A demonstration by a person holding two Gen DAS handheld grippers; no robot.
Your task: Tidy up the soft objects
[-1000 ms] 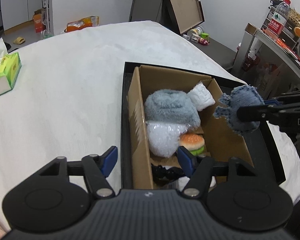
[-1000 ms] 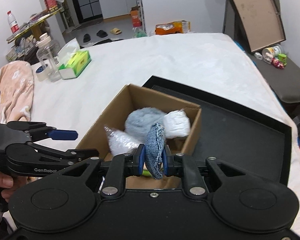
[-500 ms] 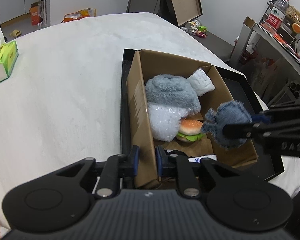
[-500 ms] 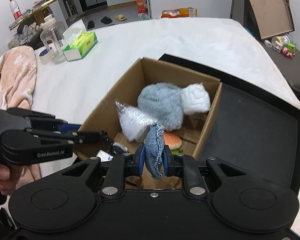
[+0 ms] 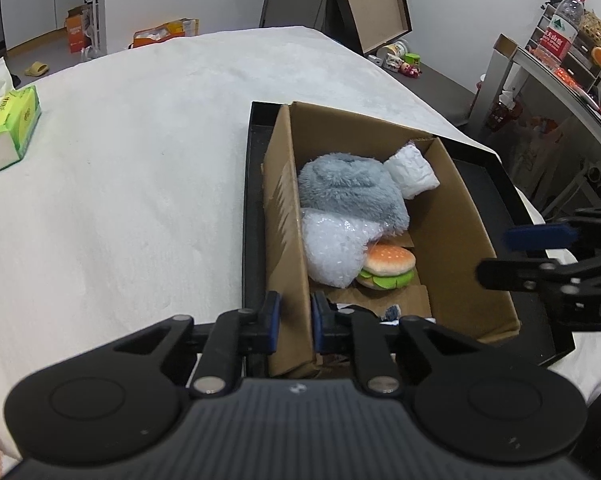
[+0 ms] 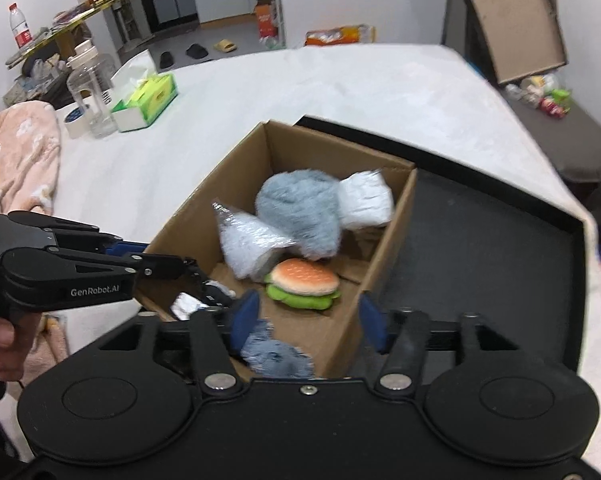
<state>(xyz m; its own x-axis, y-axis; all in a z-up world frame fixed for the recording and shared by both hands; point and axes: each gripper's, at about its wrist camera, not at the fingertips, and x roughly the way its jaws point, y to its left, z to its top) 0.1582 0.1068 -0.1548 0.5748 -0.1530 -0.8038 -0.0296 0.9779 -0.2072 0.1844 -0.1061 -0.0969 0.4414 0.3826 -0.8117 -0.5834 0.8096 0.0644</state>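
The left gripper [image 5: 293,322] is clenched on the near wall of the cardboard box [image 5: 284,216], its fingers [image 5: 271,320] pinching the cardboard at lower centre of the left view. The right gripper [image 6: 306,322] has its fingers spread wide and released; the blurred denim pouch [image 6: 274,354] lies just below them inside the box's near end. Deeper in the box sit a plush burger [image 6: 304,280], a grey furry toy [image 6: 300,216], a bubble-wrap bundle [image 6: 246,242] and a white soft roll [image 6: 366,200]. The box stands in a black tray [image 6: 480,232] on the white bed [image 5: 120,168].

Tissue box [image 5: 5,128], water bottle [image 5: 562,26]
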